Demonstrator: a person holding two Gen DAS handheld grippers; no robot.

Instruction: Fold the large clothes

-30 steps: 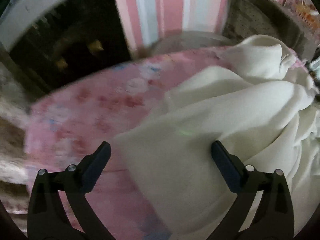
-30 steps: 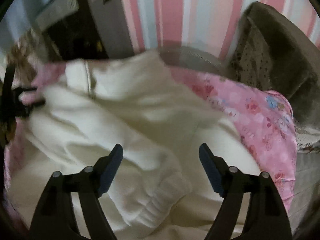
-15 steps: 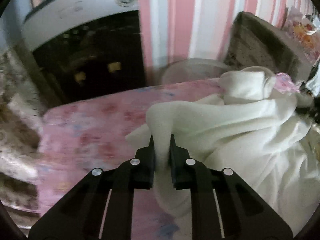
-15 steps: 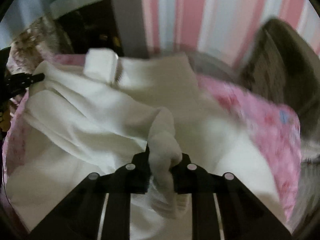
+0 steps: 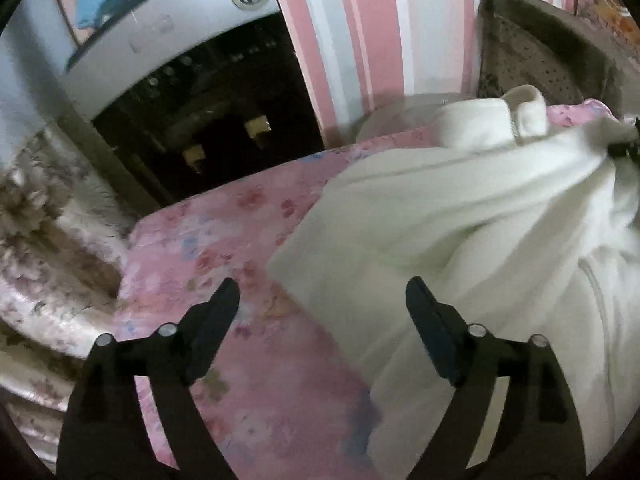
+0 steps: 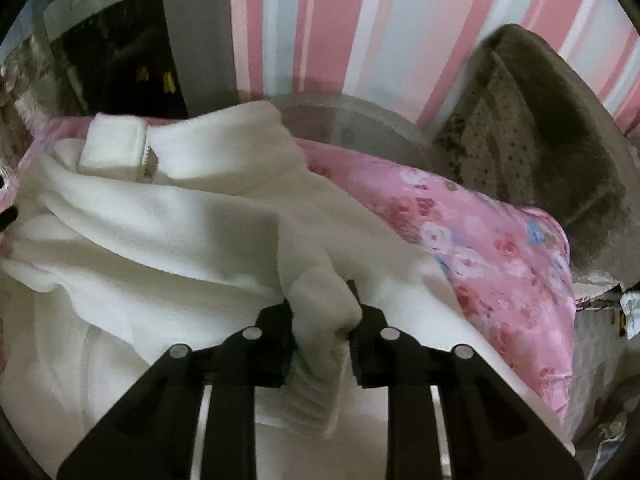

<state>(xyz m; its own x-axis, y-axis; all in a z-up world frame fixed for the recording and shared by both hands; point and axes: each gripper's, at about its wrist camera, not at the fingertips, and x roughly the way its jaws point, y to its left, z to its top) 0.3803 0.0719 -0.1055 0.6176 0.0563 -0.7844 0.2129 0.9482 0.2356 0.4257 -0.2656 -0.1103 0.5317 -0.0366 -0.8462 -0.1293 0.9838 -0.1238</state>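
A cream-white fleece jacket (image 5: 460,216) lies bunched on a pink floral sheet (image 5: 240,240); its collar and zip (image 6: 120,152) face the far edge. My left gripper (image 5: 322,304) is open and empty, its fingers straddling the jacket's left edge just above the sheet. My right gripper (image 6: 322,320) is shut on a cuffed sleeve end (image 6: 320,308) of the jacket (image 6: 160,240), holding it raised over the body of the garment. The other gripper's tip shows at the right edge of the left wrist view.
A striped pink wall (image 6: 320,20) stands behind the bed. A dark open cabinet (image 5: 200,120) is at the far left, a brown cushion (image 6: 540,132) at the far right, a grey round item (image 6: 352,120) against the wall, a floral blanket (image 5: 48,248) left of the sheet.
My left gripper closed on the jacket's edge, then let go and now stands open again. My right gripper closed on the sleeve end and still holds it, lifted slightly.
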